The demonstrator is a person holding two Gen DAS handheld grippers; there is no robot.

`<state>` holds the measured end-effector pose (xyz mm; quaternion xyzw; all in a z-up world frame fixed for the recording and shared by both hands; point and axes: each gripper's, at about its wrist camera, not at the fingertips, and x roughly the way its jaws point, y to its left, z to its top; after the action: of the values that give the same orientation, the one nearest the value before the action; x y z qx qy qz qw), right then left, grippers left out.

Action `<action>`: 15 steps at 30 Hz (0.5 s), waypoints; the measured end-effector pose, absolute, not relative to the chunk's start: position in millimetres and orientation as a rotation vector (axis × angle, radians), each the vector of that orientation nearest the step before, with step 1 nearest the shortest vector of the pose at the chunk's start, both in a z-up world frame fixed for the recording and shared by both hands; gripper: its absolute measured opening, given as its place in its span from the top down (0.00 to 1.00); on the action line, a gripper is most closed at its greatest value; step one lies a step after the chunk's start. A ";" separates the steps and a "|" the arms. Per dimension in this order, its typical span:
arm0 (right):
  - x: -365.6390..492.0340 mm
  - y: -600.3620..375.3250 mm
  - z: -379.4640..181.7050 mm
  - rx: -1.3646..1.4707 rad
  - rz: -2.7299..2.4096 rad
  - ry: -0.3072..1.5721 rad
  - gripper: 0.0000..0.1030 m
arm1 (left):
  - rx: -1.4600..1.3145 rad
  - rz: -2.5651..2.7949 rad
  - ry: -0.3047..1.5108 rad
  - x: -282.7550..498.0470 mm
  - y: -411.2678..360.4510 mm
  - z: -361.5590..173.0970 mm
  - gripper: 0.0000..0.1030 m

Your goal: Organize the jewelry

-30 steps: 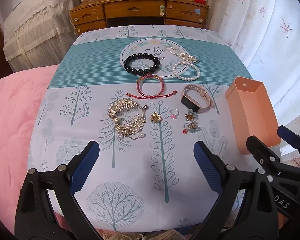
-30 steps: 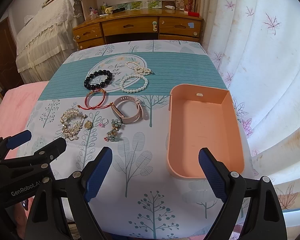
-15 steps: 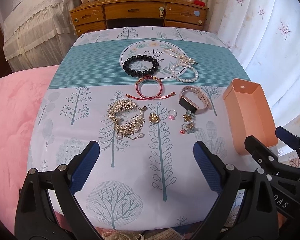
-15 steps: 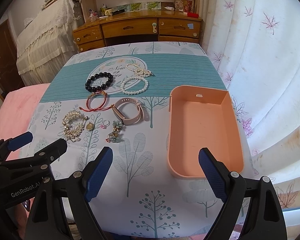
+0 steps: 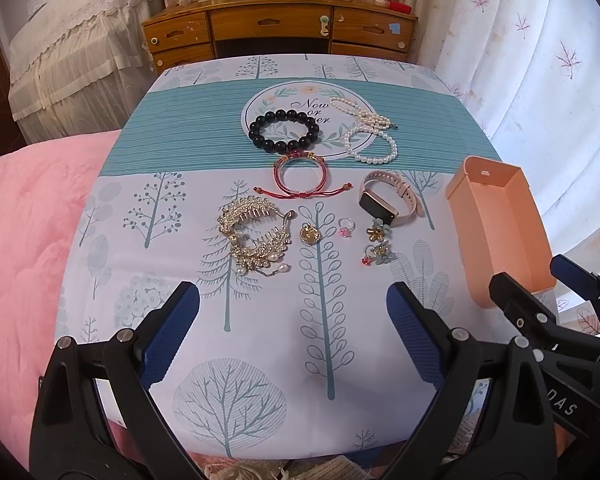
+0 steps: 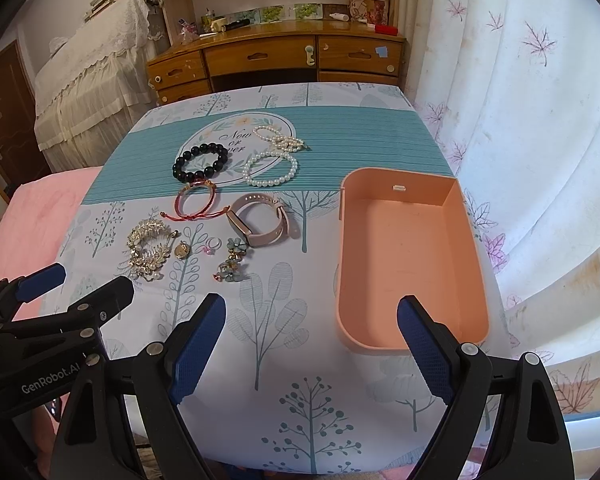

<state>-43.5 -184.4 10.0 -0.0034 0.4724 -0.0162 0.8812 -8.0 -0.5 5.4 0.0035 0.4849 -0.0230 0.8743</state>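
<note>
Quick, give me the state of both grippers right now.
Left gripper: open, holding nothing, above the tablecloth short of the jewelry.
Right gripper: open, holding nothing, near the peach tray.

We see our right hand-held gripper (image 6: pixel 312 344) spread wide, the pink tray (image 6: pixel 466 264) at one o'clock, jewelry (image 6: pixel 220 200) at eleven.

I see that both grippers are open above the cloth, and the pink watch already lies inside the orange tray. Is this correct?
Not quite. The pink watch lies on the cloth, left of the orange tray, not inside it; the right wrist view shows nothing in the tray. The rest holds: the left gripper and the right gripper are both open above the cloth.
</note>
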 end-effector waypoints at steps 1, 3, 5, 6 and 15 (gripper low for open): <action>-43.3 -183.6 9.3 -0.008 -0.034 0.984 0.13 | 0.006 -0.047 1.013 -8.0 -0.4 5.3 0.09; -43.2 -184.0 9.3 -0.009 -0.034 0.984 0.13 | 0.003 -0.047 1.014 -8.9 1.2 4.0 0.09; -43.1 -184.0 9.2 -0.008 -0.034 0.984 0.13 | 0.002 -0.047 1.016 -9.0 2.4 2.7 0.09; -43.0 -184.3 9.2 -0.008 -0.034 0.985 0.13 | 0.002 -0.048 1.017 -9.1 2.4 2.3 0.09; -41.3 -180.6 4.3 -0.013 -0.033 0.991 0.13 | -0.003 -0.047 1.023 -8.8 3.1 0.5 0.09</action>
<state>-41.3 -180.6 4.3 -0.0062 0.4753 -0.0156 0.8796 -8.8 3.1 0.5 -0.0014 0.4895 -0.0223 0.8717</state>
